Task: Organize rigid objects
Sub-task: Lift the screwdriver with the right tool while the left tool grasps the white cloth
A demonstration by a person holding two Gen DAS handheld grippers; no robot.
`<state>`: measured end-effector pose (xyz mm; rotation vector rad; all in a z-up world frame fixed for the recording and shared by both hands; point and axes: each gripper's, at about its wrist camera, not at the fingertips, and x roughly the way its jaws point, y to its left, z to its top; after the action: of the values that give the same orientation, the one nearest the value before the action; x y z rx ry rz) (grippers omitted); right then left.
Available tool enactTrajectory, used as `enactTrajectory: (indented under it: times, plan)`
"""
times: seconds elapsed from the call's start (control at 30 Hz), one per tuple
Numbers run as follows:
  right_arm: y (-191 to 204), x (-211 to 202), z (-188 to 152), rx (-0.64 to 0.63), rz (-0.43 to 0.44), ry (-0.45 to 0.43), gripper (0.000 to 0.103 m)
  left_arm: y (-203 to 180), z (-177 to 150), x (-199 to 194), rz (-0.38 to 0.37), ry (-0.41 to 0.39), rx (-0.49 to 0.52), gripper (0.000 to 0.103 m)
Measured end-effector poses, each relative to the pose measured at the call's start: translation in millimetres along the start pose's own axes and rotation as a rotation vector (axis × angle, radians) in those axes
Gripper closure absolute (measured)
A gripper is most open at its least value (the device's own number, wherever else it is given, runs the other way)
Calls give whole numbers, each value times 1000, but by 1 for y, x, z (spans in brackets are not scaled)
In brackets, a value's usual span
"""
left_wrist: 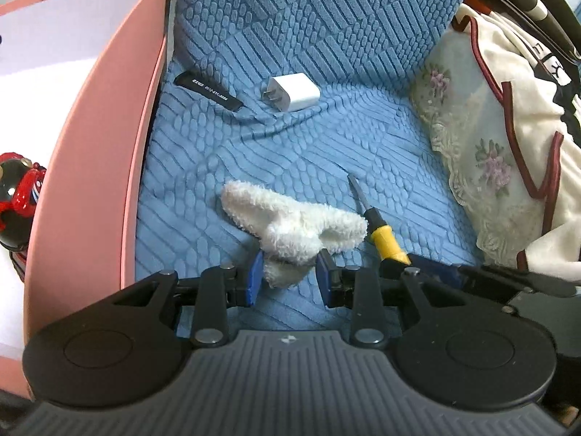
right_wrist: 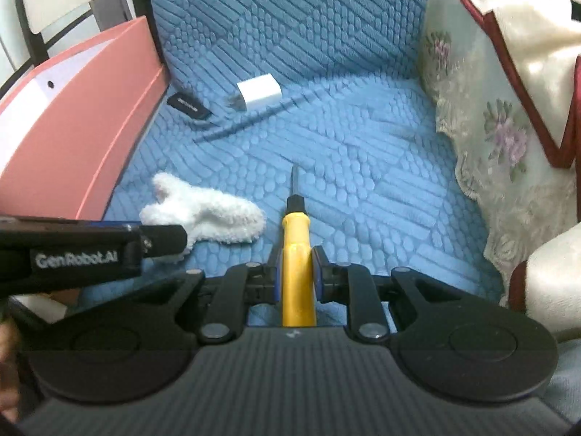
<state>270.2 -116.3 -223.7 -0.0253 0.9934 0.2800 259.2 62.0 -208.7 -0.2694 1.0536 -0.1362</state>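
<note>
The screwdriver (right_wrist: 295,254) with the yellow handle was held in the right gripper (right_wrist: 297,276); its two blue pads pressed the handle from both sides, and the dark shaft pointed forward over the blue cover (right_wrist: 363,167). The left gripper (left_wrist: 290,276) had its jaws apart around the near end of a white fluffy sock (left_wrist: 290,221), which lay just to the left of the screwdriver. I could not tell if the pads touched the sock. On the side of the left gripper the writing "GenRobot.AI" could be read in the right wrist view. Farther than the screwdriver, near the back of the seat, lay a white charger (left_wrist: 292,92) and to its left a black stick (left_wrist: 207,91) with small white print that was too small to read. A pink box (left_wrist: 109,152) stood to the left of the sock, and inside it was a red and black toy (left_wrist: 18,196).
</note>
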Motion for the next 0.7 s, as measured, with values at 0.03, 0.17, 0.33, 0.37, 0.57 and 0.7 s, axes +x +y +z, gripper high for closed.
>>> enactTrajectory:
  times: [0.03,0.17,0.33,0.37,0.57,0.7]
  plan:
    - [-1,2,0,6,5,11,82,0,0,1,-3,5,-3,66]
    - [-7,4,0,57,20,6,82,0,-1,5,-4,22,-2,65]
    - [-19,6,3,144,41,3,81,-1,-1,7,4,24,-2,61]
    - [-19,7,4,147,44,6,80,-1,-1,7,8,23,1,60]
    - [-13,14,5,118,49,18,76,0,1,8,19,20,-9,48]
    - [-11,16,8,92,55,17,77,-3,2,9,40,9,10,47]
